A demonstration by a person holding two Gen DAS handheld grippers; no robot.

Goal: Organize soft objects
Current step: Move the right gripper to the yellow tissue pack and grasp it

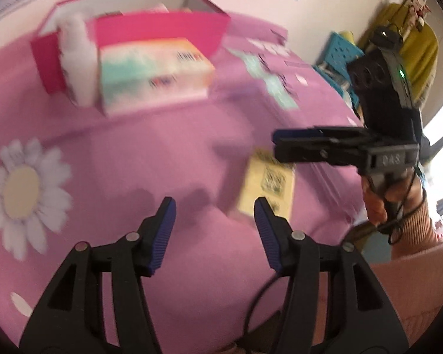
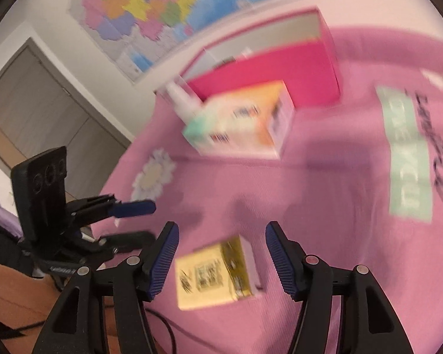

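Observation:
A small yellow tissue pack [image 2: 215, 274] lies on the pink blanket [image 2: 325, 191], right in front of my right gripper [image 2: 221, 230], which is open and empty above it. It also shows in the left wrist view [image 1: 267, 183]. A larger pastel tissue pack [image 1: 153, 73] lies farther back, next to a white soft object [image 1: 75, 56] and an open pink box [image 1: 159, 32]. My left gripper [image 1: 214, 206] is open and empty over bare blanket. The right gripper [image 1: 283, 144] shows in the left view, above the yellow pack.
A white daisy print [image 1: 23, 191] and a mint text print [image 2: 407, 156] mark the blanket. A blue crate [image 1: 339, 53] and yellow clothing [image 1: 419, 44] stand off the right side. A map [image 2: 162, 6] hangs on the wall, with a door [image 2: 38, 112] to the left.

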